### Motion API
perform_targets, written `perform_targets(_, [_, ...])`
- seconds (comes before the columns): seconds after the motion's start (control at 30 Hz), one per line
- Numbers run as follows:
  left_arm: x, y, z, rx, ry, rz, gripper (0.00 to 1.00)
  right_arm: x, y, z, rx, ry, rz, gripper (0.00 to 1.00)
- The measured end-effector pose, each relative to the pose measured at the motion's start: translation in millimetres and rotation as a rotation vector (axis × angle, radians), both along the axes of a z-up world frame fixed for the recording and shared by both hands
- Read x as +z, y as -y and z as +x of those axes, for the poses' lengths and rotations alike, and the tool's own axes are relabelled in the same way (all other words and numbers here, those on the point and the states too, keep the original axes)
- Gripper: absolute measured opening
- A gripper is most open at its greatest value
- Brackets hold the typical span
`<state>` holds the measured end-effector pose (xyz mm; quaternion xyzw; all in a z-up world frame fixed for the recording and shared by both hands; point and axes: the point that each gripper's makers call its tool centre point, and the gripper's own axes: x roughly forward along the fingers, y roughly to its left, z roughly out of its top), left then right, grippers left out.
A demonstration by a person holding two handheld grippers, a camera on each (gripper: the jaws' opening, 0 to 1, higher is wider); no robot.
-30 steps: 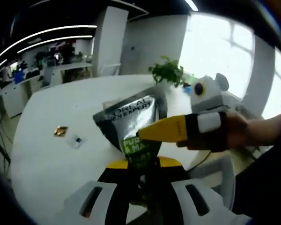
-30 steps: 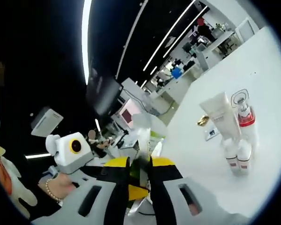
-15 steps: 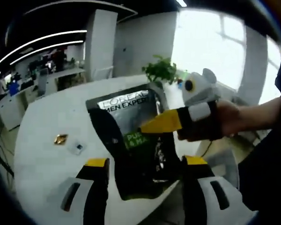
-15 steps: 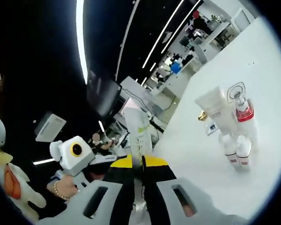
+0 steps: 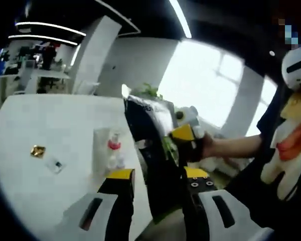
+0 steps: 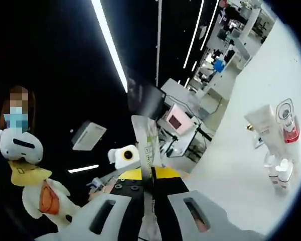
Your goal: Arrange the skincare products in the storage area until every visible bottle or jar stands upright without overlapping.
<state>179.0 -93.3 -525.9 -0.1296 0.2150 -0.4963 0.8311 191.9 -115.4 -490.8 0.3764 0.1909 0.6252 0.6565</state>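
A black and silver skincare sachet (image 5: 149, 131) hangs upright in the air between the spread jaws of my left gripper (image 5: 158, 175), which is open. My right gripper (image 5: 183, 134) comes in from the right and pinches the sachet's edge. In the right gripper view the sachet (image 6: 146, 143) stands edge-on, with my right gripper (image 6: 149, 173) shut on it. On the white table (image 5: 35, 120) stand a white tube (image 5: 100, 150), a bottle with a red collar (image 5: 114, 146) and small bottles. The same tube (image 6: 263, 123), red-collared bottle (image 6: 289, 124) and small bottles (image 6: 278, 171) stand upright at the right.
A small gold item (image 5: 37, 150) and a flat clear packet (image 5: 54, 163) lie on the table left of the bottles. A person's hand (image 5: 210, 146) holds the right gripper. A green plant (image 5: 149, 91) stands at the table's far side.
The left gripper opened off the sachet while the right gripper shut on it. Both views have swung, and the bottles have come into the left gripper view.
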Motion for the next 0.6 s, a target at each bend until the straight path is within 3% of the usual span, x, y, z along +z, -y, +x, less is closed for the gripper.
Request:
perform_targets(0.07, [1.8, 5, -4.2, -0.023, -0.026, -0.049, 0.31, 1.2, 0, 0, 0.011, 0.003, 0.008, 0.05])
perform_targets(0.17, [1.0, 2, 2.0, 0.03, -0.052, -0.084, 0.29, 0.3, 2, 3, 0.004, -0.006, 0.001, 0.05])
perform_targets(0.3, [5.2, -5, 10.7, 0.11, -0.094, -0.163, 0.12, -4.7, 9, 10, -0.025, -0.019, -0.01, 0.06])
perform_targets(0.33, [8.6, -2, 8.2, 0.099, -0.104, -0.197, 0.09, -7.1, 10, 13, -0.041, -0.025, -0.019, 0.06])
perform_targets(0.43, [4.3, 1, 10.7, 0.128, -0.116, -0.185, 0.07, -6.9, 11, 17, -0.066, -0.025, -0.017, 0.06])
perform_targets(0.53, [7.8, 4, 13.6, 0.16, -0.158, -0.238, 0.06, -7.8, 16, 27, -0.15, -0.008, -0.013, 0.08])
perform_targets(0.6, [14.0, 6, 14.4, 0.171, -0.154, -0.277, 0.06, -10.0, 16, 24, -0.147, -0.021, -0.012, 0.11])
